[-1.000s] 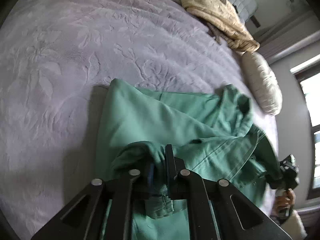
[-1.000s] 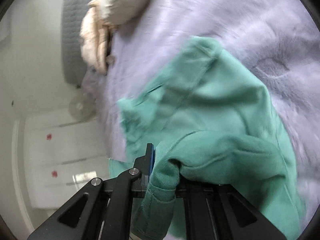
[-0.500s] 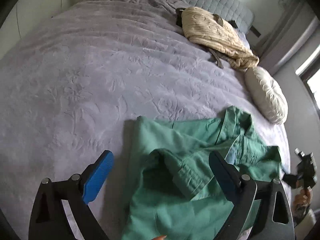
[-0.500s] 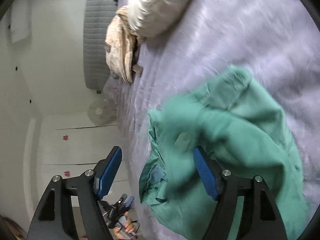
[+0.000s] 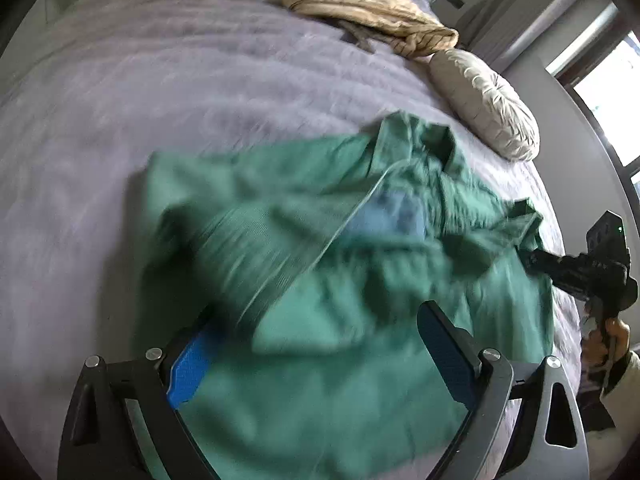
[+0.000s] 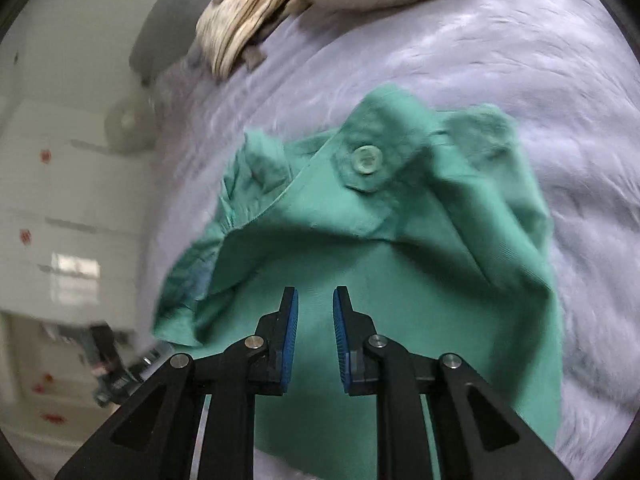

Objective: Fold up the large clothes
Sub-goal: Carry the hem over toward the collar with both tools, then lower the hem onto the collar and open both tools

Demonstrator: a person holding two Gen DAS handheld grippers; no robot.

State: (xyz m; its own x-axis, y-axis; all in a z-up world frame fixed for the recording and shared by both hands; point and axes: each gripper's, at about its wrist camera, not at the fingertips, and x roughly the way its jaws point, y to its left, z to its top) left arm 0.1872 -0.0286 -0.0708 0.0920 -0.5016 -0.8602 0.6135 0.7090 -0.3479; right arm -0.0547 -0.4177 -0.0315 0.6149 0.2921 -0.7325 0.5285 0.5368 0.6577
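No writing, label or number can be read in either view.

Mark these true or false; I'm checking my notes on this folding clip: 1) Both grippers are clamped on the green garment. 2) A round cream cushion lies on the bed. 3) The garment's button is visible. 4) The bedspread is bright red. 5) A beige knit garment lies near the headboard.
1) False. The left gripper stands wide open over the green garment; the right gripper has just been closing, yet its pads hold a narrow gap with no cloth pinched.
2) True: the cushion is beside the garment.
3) True: the button shows.
4) False. The bedspread is pale lilac-grey.
5) True: the knit garment.
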